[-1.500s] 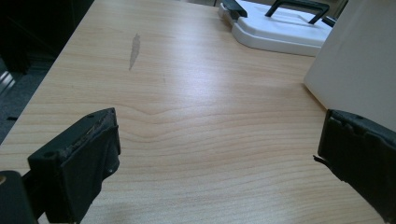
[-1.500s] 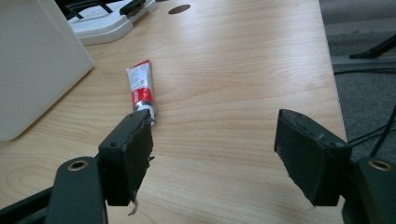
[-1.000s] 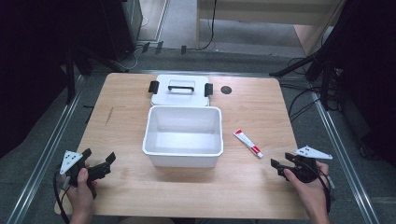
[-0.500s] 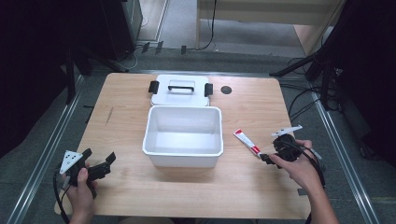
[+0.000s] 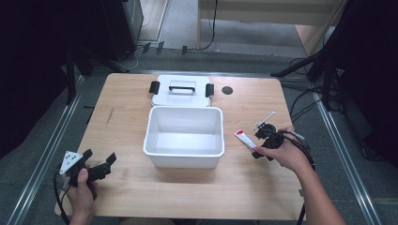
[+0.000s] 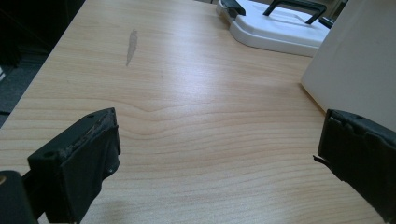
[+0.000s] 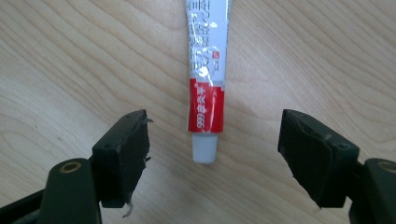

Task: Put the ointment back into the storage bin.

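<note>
A white and red tube (image 5: 245, 138) lies flat on the wooden table, right of the white open bin (image 5: 184, 150). My right gripper (image 5: 257, 143) hovers just above its capped end and stands open. In the right gripper view, the tube (image 7: 205, 70) runs up the middle, its white cap (image 7: 204, 150) sits between the two spread jaws, and neither jaw touches it. Held by a hand at the table's front left corner, my left gripper (image 5: 99, 158) is open with nothing in it. Bare wood lies between its jaws in the left gripper view (image 6: 219, 140).
The bin's white lid (image 5: 180, 90), with a black handle and black clips, lies flat just behind the bin. A dark round hole (image 5: 227, 90) marks the table near the back right. In the left gripper view, the bin wall (image 6: 359, 65) rises at the right and the lid (image 6: 275, 23) lies beyond it.
My right gripper has moved from the table's front right edge inward and to the left, up to the tube's cap end. The left gripper has stayed put.
</note>
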{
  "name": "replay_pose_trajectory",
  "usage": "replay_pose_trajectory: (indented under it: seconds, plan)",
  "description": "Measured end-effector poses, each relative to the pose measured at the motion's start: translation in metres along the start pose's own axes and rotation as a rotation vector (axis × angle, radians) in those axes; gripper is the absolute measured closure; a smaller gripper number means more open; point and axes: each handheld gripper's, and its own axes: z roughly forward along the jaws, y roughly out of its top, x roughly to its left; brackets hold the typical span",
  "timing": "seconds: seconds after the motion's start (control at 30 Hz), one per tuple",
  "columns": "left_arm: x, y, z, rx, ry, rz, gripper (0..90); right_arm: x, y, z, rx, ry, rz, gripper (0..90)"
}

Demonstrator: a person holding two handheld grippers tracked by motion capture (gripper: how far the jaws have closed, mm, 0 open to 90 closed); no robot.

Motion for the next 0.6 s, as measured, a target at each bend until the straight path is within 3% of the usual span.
replay_pose_trajectory:
  seconds: [0.13,0.2,0.37,0.6]
  plan:
    - [0.000,0.000,0.000,-0.001,-0.001,-0.001,0.0,0.000,0.010,0.003,0.048,-0.001,0.002,27.4]
    - [0.000,0.000,0.000,0.000,-0.001,-0.003,0.0,-0.001,0.018,0.008,0.098,-0.012,-0.003,32.8]
    - [0.001,0.000,0.000,0.001,-0.004,-0.005,0.0,0.003,0.027,0.014,0.164,-0.003,0.014,39.1]
    - [0.001,0.000,0.000,0.001,-0.006,-0.011,0.0,0.006,0.037,0.018,0.180,-0.005,0.041,53.1]
